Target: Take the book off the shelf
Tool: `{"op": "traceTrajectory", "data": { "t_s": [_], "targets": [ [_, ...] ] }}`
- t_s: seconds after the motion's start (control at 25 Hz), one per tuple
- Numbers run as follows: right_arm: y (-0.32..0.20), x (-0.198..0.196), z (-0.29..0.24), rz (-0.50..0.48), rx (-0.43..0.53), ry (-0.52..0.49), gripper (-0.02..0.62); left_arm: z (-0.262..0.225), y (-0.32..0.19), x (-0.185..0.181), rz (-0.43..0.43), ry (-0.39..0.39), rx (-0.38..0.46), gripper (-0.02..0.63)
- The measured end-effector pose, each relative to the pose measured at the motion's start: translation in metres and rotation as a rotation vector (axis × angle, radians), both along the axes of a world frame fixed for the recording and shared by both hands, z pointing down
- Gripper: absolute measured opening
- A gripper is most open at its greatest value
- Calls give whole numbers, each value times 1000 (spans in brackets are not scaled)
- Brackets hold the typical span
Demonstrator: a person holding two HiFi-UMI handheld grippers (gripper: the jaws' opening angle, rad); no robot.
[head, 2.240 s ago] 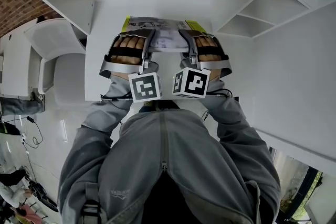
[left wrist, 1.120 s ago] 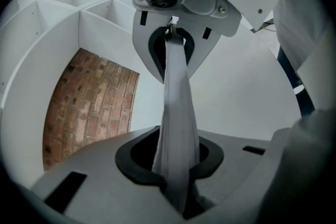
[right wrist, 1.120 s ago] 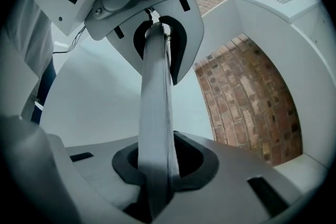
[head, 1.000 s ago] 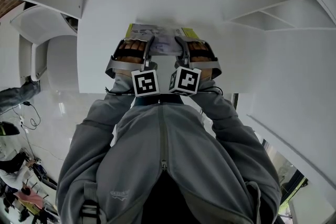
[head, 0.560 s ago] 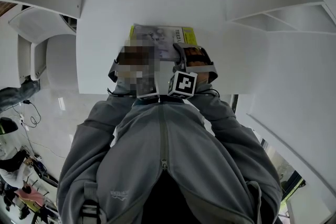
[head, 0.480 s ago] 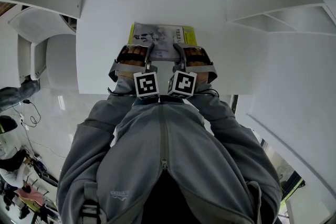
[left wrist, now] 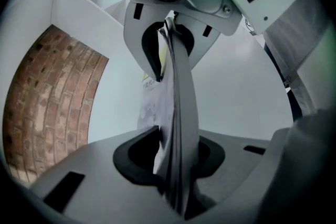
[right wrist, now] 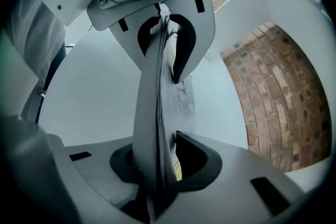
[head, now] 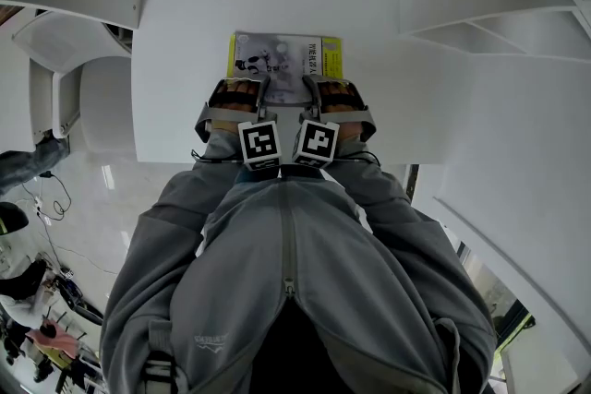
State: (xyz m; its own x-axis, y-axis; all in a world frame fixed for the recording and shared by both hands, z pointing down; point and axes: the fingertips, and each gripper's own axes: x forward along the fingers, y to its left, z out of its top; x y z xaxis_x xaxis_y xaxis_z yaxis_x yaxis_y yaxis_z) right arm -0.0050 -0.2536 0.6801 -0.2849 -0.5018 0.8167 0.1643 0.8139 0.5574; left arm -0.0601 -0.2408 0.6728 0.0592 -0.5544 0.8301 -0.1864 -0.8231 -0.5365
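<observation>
The book (head: pixel 286 58) shows more cover than a second ago, with the left gripper (head: pixel 262 90) and right gripper (head: pixel 310 89) each clamped on its near edge, holding it flat over the white tabletop (head: pixel 185 23), clear of the shelf (head: pixel 480 18) compartments, so removal looks done, bar letting go.

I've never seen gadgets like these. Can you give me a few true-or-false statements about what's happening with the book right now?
1. Both grippers grip the same book. True.
2. The book's cover is plain red. False: it is a grey and white picture with yellow-green strips at both sides.
3. The left gripper is open and empty. False: its jaws are shut on the book, as are those of the right gripper.
4. A brick wall shows beyond the white shelving. True.
</observation>
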Motion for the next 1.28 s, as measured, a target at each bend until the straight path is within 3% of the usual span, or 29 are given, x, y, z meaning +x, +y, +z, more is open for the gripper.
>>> {"op": "traceTrajectory", "data": {
  "t_s": [0.28,0.96,1.28],
  "targets": [
    [15,7,15,2,-29,48,173,13,16,-3,5,-7,-75,201],
    [60,23,15,38,-53,48,196,15,58,4,-4,-5,-110,227],
    [67,27,-1,79,-36,0,196,-12,54,9,-34,56,-41,225]
  ]
}}
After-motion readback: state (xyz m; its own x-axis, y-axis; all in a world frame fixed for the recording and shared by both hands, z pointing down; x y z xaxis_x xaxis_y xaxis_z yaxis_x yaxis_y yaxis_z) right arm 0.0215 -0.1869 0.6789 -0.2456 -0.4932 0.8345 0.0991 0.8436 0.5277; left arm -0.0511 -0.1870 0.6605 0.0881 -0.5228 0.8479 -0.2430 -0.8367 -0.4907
